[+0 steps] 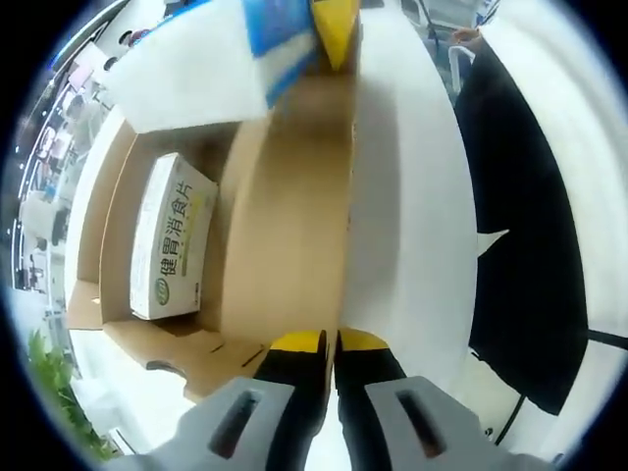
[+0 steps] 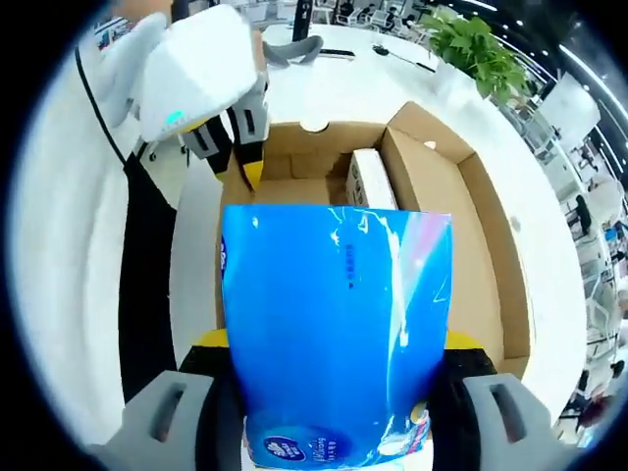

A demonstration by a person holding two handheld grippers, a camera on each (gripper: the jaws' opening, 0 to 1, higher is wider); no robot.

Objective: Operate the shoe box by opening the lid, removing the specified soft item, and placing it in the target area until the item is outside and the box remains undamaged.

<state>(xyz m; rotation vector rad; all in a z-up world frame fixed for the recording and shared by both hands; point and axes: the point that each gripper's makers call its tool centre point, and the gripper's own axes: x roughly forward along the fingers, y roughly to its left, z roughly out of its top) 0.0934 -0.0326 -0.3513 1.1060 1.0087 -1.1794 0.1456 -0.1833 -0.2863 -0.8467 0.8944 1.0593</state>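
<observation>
Our right gripper (image 2: 334,343) has its fingers clamped on the blue soft pack (image 2: 334,324) above the open shoe box (image 2: 491,245), hiding most of the inside. Left gripper (image 1: 331,345) fingers pinch the box wall; a white carton (image 1: 172,240) lies inside.

We note the shoe box (image 1: 285,235) as plain brown cardboard, matt, its cut edges raw. The blue pack (image 2: 334,324) looks like glossy plastic film, creased and catching light. The small white carton (image 1: 172,240) inside appears smooth printed paperboard. The table (image 1: 402,226) is smooth white.
</observation>
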